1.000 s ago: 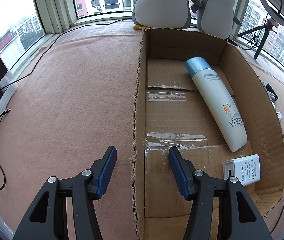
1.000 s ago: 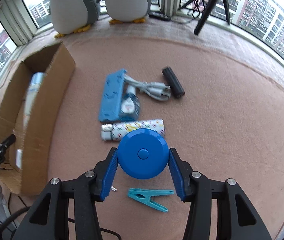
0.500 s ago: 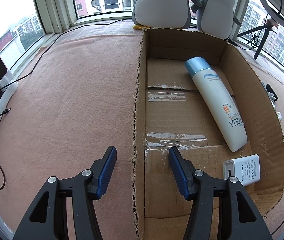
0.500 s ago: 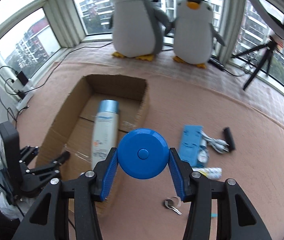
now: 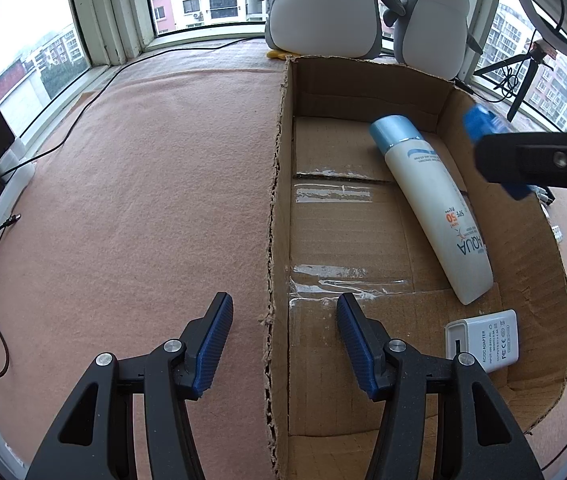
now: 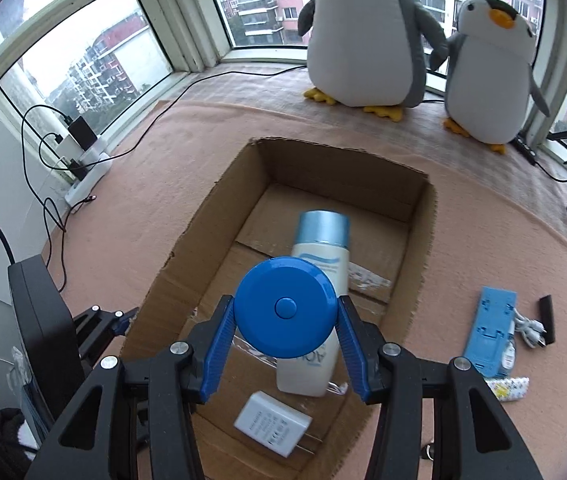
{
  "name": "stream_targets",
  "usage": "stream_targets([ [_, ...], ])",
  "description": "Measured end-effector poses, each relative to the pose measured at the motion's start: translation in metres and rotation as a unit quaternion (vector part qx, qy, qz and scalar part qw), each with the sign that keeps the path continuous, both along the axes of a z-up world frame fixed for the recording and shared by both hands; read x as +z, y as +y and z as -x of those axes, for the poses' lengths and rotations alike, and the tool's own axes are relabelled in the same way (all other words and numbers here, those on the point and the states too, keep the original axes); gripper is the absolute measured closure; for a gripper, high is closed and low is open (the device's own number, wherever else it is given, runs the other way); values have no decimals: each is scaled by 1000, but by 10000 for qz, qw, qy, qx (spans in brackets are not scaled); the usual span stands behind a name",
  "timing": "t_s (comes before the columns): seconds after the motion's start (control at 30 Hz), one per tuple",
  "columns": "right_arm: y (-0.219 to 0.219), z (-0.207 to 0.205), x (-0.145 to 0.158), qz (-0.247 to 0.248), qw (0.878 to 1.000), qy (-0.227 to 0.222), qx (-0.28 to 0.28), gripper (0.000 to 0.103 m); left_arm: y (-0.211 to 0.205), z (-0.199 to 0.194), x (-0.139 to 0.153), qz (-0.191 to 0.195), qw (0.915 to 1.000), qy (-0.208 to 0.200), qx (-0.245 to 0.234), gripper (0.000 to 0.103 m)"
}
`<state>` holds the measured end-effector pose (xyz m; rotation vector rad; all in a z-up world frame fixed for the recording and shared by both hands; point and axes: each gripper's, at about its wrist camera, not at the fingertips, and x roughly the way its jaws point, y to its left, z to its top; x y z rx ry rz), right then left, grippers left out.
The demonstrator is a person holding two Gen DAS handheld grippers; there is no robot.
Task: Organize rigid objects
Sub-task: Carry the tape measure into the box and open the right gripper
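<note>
The right tongs (image 6: 286, 312) squeeze a smooth round blue disc (image 6: 286, 308) that hides part of the white bottle (image 6: 315, 280) in the cardboard box (image 6: 419, 264), while the left tongs (image 5: 283, 344) gape wide, holding nothing.

black hand-held gripper (image 5: 281, 344) frames, ribbed blue finger pads (image 5: 213, 344), silver screws.

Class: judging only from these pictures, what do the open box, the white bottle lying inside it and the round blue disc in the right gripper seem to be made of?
Box: corrugated cardboard, matte brown, ragged torn edges, taped seams.
Bottle: probably plastic, smooth white, slightly glossy, with a blue cap.
Blue disc held in the right gripper: likely hard plastic, smooth with a soft sheen.
</note>
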<state>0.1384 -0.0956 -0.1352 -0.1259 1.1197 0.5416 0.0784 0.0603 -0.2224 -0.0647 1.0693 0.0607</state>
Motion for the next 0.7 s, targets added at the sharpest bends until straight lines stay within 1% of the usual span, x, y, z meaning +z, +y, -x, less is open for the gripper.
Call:
stream_targets([
  [0.27, 16, -6, -8, -90, 9998, 142, 61, 57, 1, 1, 0, 27, 10000, -5, 13, 45],
  [0.4, 24, -5, -12, -103, 9993, 268, 252, 56, 2, 1, 0, 24, 10000, -7, 3, 45],
  [0.47, 27, -3, -12, -64, 9992, 260, 296, 55, 2, 1, 0, 24, 10000, -6, 2, 45],
  [0.6, 26, -3, -11, -65, 9995, 218, 210, 52, 2, 1, -1, 21, 10000, -13, 11, 45],
  [0.7, 22, -6, -11, -108, 9996, 243, 133, 52, 2, 1, 0, -6, 10000, -18, 4, 45],
])
